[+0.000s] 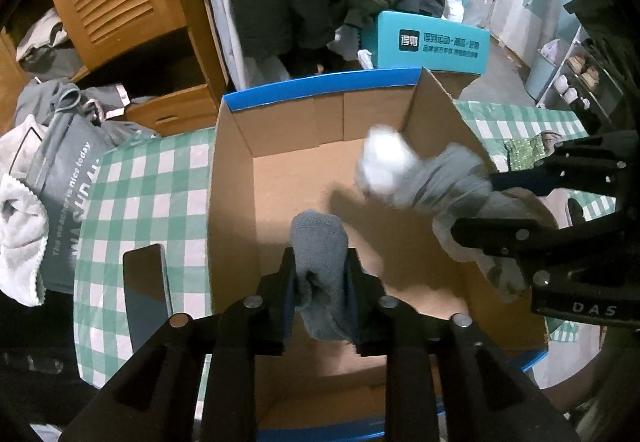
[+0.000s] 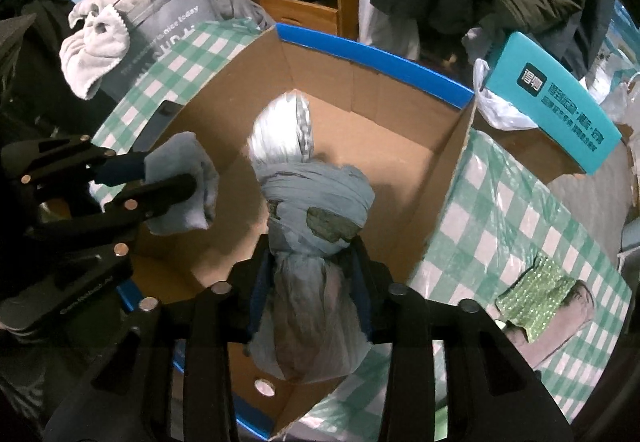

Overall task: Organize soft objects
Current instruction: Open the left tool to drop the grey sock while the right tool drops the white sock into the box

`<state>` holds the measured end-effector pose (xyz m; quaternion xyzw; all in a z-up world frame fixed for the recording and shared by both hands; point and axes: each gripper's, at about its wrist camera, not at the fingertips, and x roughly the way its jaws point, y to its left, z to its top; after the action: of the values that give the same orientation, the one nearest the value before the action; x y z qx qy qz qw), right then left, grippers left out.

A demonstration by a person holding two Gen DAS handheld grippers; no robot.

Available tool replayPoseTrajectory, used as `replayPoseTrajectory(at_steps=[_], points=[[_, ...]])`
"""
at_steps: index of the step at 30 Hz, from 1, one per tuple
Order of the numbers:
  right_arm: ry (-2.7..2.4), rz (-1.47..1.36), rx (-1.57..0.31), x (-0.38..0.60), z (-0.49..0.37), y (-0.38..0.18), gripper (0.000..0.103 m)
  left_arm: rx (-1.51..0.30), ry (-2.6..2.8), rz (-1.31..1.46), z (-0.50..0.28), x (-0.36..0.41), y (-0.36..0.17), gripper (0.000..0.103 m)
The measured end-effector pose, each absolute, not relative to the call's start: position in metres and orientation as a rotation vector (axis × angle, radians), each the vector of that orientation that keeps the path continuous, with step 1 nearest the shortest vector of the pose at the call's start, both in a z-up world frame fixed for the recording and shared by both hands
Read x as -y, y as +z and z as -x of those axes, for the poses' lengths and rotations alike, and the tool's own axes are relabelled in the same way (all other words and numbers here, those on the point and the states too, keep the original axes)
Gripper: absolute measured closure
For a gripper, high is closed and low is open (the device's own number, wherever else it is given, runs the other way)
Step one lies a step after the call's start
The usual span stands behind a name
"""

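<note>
The left gripper point(image 1: 320, 274), at the lower centre of its own view, was clamped on a folded blue-grey sock point(image 1: 320, 266) that stood up between its jaws over the open cardboard box point(image 1: 232, 201). In the right wrist view the same gripper point(image 2: 192, 181) reached in from the left edge, the sock point(image 2: 184, 181) bulging around its tips above the box's left wall.

The right gripper point(image 2: 316, 282), low in the centre of its frame, pinched the neck of a knotted pale grey-blue bundle point(image 2: 316, 201) with a white ribbed end point(image 2: 280, 129) pointing up toward the box's far wall. A dark patch showed through the wrapping near the knot. Seen from the left wrist, that gripper point(image 1: 508, 205) entered at the right edge, the bundle point(image 1: 440, 181) blurred and crossing the box's right wall.

The box point(image 2: 400, 113), brown inside with a blue rim, sat on a green-and-white checked cloth point(image 1: 140, 181); its floor lay bare, with room on all sides of both loads. A green patterned item point(image 2: 536, 294) lay on the cloth at the lower right of the right view, partly atop something brown that was hard to make out. A teal box point(image 1: 432, 41) stood beyond, upper right. A grey printed bag point(image 1: 64, 177) with a white towel point(image 1: 20, 234) filled the left edge. A dark flat object point(image 1: 144, 282) beside the box's left wall could not be identified.
</note>
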<state>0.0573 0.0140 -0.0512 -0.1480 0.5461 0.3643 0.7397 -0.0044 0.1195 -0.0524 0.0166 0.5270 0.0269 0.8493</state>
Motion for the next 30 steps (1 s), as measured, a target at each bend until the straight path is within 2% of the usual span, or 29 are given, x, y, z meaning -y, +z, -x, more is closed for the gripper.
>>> replayPoseTrajectory(at_steps=[2,5,9,13,20,30], points=[[0.798,0.324,-1.193,-0.012,-0.058,-0.05,0.051,-1.106,0.059,-0.04,0.005,-0.119,-0.052,0.076],[0.799,0.314,-1.18,-0.009,-0.058,-0.047,0.043,-1.109,0.064,-0.05,0.004,-0.118,-0.053,0.065],[0.793,0.305,-1.173,-0.003,-0.06,-0.044,0.041,-1.103,0.062,-0.052,0.004,-0.115,-0.051,0.059],[0.773,0.286,-1.171,0.009,-0.062,-0.042,0.039,-1.088,0.044,-0.045,0.004,-0.109,-0.046,0.047],[0.747,0.257,-1.167,0.03,-0.062,-0.038,0.035,-1.086,0.011,-0.061,0.002,-0.092,-0.044,0.045],[0.705,0.226,-1.169,0.064,-0.062,-0.04,0.034,-1.085,-0.041,-0.069,-0.001,-0.066,-0.038,0.043]])
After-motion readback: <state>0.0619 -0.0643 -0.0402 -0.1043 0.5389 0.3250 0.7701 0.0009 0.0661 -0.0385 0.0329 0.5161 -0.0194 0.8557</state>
